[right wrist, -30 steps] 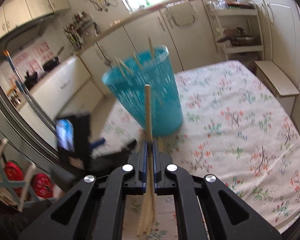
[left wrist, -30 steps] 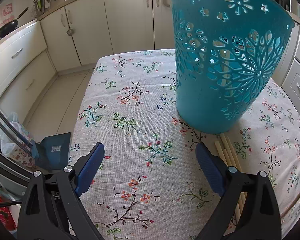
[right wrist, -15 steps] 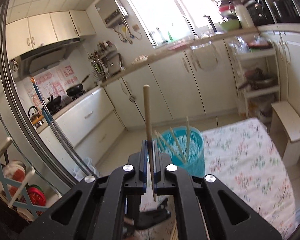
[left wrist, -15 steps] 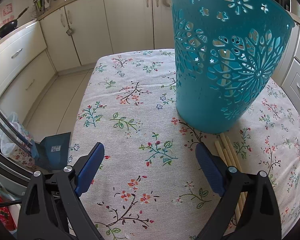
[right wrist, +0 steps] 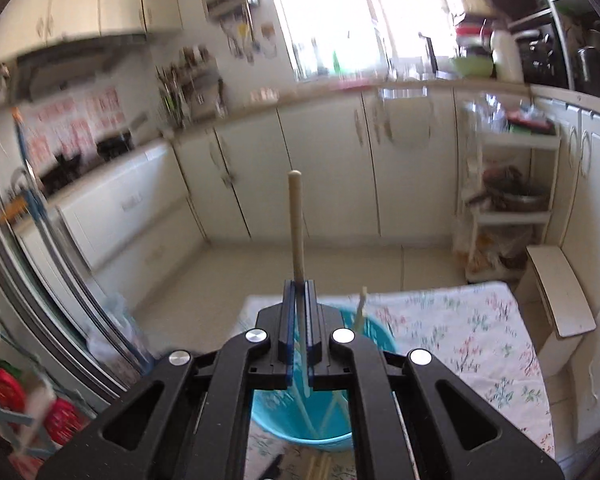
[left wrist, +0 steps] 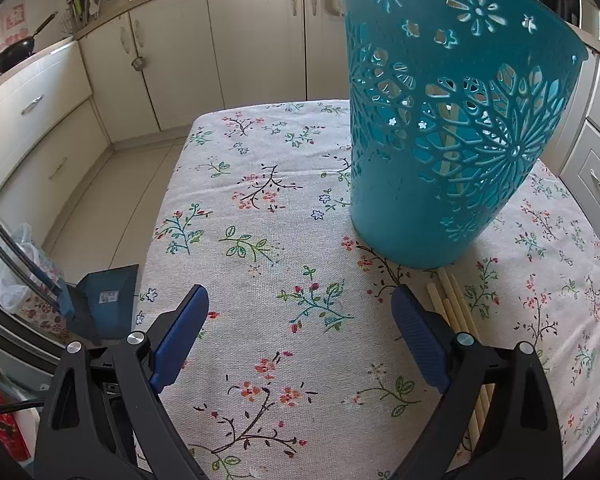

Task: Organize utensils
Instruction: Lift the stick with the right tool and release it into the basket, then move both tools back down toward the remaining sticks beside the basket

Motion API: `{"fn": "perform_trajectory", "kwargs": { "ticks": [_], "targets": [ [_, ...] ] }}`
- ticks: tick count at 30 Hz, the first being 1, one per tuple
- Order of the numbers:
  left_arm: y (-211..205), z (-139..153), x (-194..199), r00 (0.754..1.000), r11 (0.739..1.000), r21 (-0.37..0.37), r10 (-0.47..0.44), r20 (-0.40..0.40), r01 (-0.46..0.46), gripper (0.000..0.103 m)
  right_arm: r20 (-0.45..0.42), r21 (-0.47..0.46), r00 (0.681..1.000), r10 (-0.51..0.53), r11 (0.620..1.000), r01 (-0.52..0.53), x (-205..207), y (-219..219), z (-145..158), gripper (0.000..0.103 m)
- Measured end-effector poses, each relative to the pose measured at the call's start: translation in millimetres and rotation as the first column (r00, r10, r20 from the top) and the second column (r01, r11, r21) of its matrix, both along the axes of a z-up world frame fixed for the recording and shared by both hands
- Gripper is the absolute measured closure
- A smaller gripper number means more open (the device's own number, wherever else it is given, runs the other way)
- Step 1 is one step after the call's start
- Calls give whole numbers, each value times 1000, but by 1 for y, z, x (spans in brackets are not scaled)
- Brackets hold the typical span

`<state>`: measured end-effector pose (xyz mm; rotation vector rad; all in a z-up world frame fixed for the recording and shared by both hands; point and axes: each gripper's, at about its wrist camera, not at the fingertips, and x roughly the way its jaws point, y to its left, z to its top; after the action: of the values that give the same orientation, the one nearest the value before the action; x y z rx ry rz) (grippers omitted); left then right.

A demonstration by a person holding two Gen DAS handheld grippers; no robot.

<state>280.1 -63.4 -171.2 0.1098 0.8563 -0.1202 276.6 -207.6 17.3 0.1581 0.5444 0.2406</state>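
One wooden stick is pinched upright in the right gripper, directly above the teal basket. The left gripper hovers spread wide and empty over the floral tablecloth, basket at far right, loose sticks lying beside its base.

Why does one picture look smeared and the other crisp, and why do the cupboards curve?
Right wrist view: cupboards and window are motion-smeared, window glaring white; the stick in the right claw stays sharp. Left wrist view: crisp basket and tablecloth. Both lenses bend straight lines.
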Motion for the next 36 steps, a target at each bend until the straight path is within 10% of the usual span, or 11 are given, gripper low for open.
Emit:
{"fn": "perform_trajectory", "kwargs": {
  "ticks": [5, 17, 23, 36],
  "targets": [
    [3, 2, -2, 1000, 1000, -16, -4, 6, 4, 14, -114, -26, 994, 1, 1000, -4, 18, 6, -37, 98],
    [6, 3, -3, 1000, 999, -33, -20, 6, 20, 14, 26, 25, 992, -124, 992, 124, -57, -27, -45, 97],
    [5, 3, -3, 999, 999, -32, -32, 1, 32, 14, -178, 24, 963, -203, 977, 211, -77, -45, -128, 95],
    [4, 0, 0, 999, 999, -29, -36, -13, 36, 14, -344, -10, 934, -92, 995, 94, -75, -17, -171, 95]
  ]
}}
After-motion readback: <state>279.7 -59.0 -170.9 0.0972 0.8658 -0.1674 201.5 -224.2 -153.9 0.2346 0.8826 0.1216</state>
